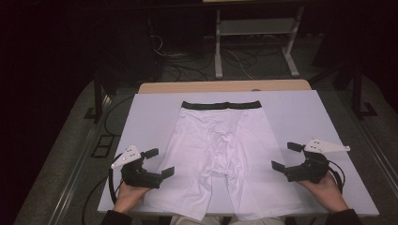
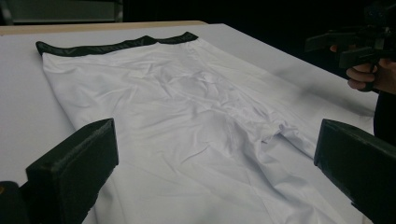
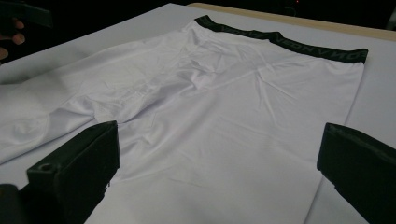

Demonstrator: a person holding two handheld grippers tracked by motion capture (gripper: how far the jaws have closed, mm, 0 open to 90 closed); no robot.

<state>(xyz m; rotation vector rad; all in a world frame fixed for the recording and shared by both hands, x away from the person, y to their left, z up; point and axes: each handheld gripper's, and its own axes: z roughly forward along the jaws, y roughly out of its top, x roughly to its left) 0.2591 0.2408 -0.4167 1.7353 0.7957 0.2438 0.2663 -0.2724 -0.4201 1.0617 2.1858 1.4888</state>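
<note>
White shorts [image 1: 220,154] with a black waistband [image 1: 220,105] lie flat on the white table cover [image 1: 300,112], waistband at the far side, legs toward the person. My left gripper [image 1: 158,162] is open beside the left leg's outer edge, jaws pointing at the cloth, nothing between them. My right gripper [image 1: 283,156] is open beside the right leg, also holding nothing. The left gripper view shows the shorts [image 2: 187,121] ahead of my wide-apart jaws, and the other gripper [image 2: 355,46] far right. In the right gripper view the shorts [image 3: 224,107] spread out ahead.
The cover sits on a wooden table whose far edge [image 1: 225,86] shows. Beyond it stand a metal frame stand [image 1: 256,33] and loose cables [image 1: 187,65] on a dark floor. Bare cover lies left and right of the shorts.
</note>
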